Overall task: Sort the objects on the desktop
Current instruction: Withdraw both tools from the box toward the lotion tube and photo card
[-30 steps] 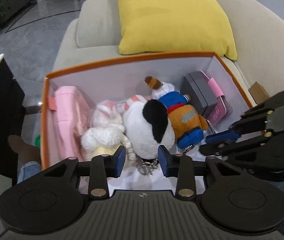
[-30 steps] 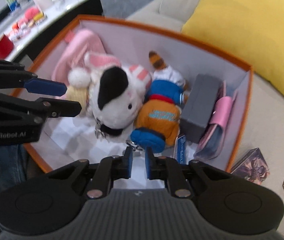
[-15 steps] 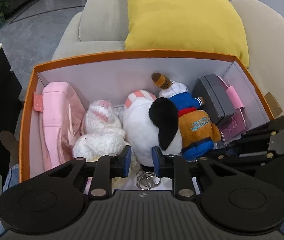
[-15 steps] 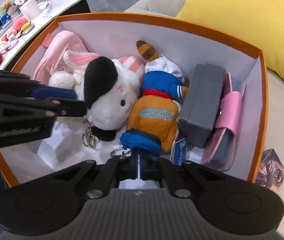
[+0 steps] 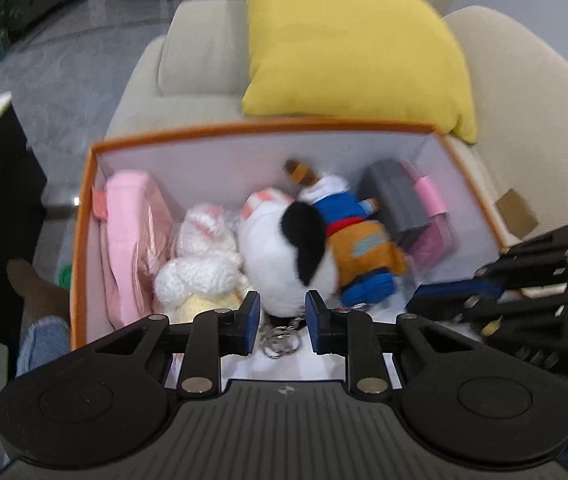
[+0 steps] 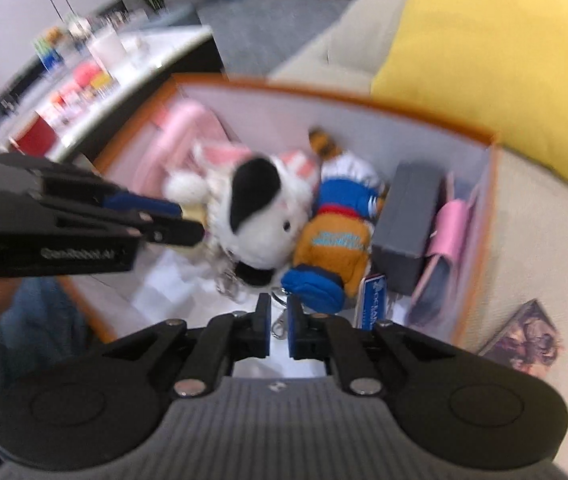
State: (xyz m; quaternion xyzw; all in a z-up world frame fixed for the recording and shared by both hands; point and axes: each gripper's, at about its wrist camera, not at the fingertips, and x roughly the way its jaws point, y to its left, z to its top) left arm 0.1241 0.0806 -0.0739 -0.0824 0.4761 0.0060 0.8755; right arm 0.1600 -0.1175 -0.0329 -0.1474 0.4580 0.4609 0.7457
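An orange-rimmed box (image 5: 244, 132) (image 6: 363, 100) rests on a sofa. It holds a white plush with a black ear (image 5: 276, 248) (image 6: 260, 216), an orange and blue plush (image 5: 367, 256) (image 6: 335, 244), a woolly white bunny (image 5: 200, 256), a pink pouch (image 5: 128, 224), a grey case (image 5: 395, 196) (image 6: 407, 216) and a pink wallet (image 5: 431, 216). My left gripper (image 5: 283, 320) (image 6: 188, 224) hovers at the box's near side. Its jaws stand a narrow gap apart, with the white plush's key rings (image 5: 284, 338) showing between them, unpressed. My right gripper (image 6: 280, 320) (image 5: 411, 306) is shut to a slit, holding nothing.
A yellow cushion (image 5: 347, 48) leans on the beige sofa (image 5: 204, 52) behind the box. A white table with several small items (image 6: 96, 68) stands to the left. A printed packet (image 6: 523, 336) lies on the sofa right of the box. A jeans-clad leg (image 5: 40, 340) is at lower left.
Both grippers have drawn back and up, so the box looks farther off. The left jaws narrowed from a wider gap. The right jaws closed tight, then show a thin slit.
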